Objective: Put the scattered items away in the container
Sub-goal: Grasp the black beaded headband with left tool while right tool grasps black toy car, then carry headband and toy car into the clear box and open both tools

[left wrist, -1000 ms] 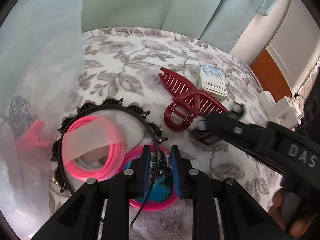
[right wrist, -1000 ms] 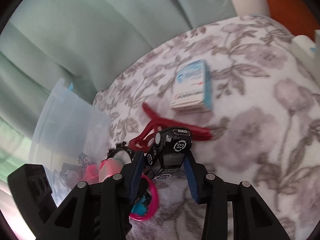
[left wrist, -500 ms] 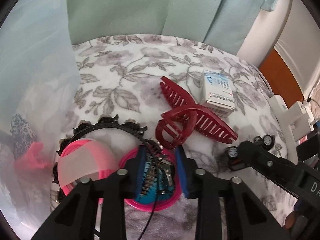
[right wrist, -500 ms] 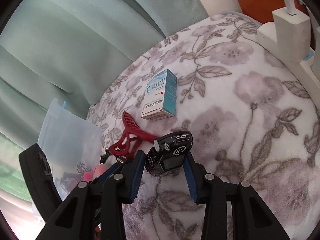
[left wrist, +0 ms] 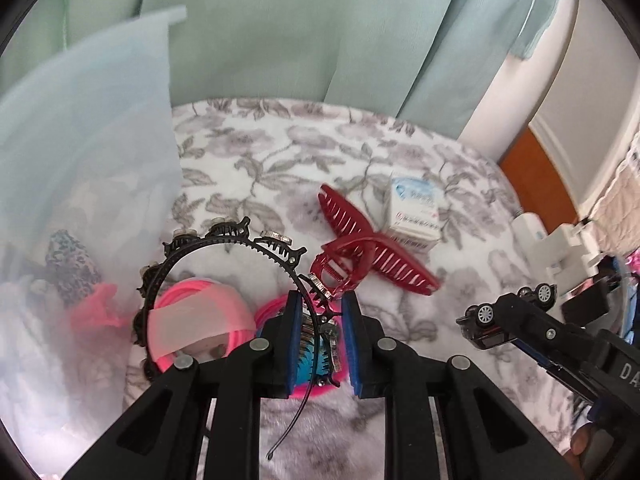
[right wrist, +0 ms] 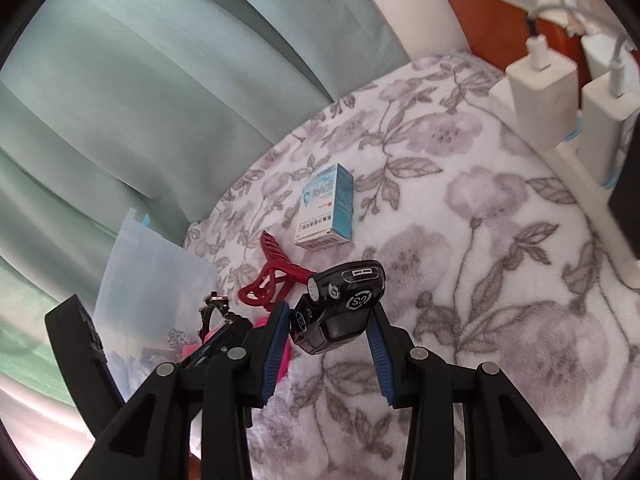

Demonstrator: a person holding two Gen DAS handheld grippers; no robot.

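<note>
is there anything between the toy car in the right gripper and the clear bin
Yes. The left gripper, closing on the black headband, sits between the toy car and the clear bin; the red hair claw lies there too.

Green curtain (left wrist: 304, 32), floral blanket (right wrist: 500, 248) (white chargers (right wrist: 544, 92) beside)

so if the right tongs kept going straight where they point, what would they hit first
Probably the floral blanket just past the toy car they hold; the small box lies further on, slightly left. Depth is hard to judge.
</note>
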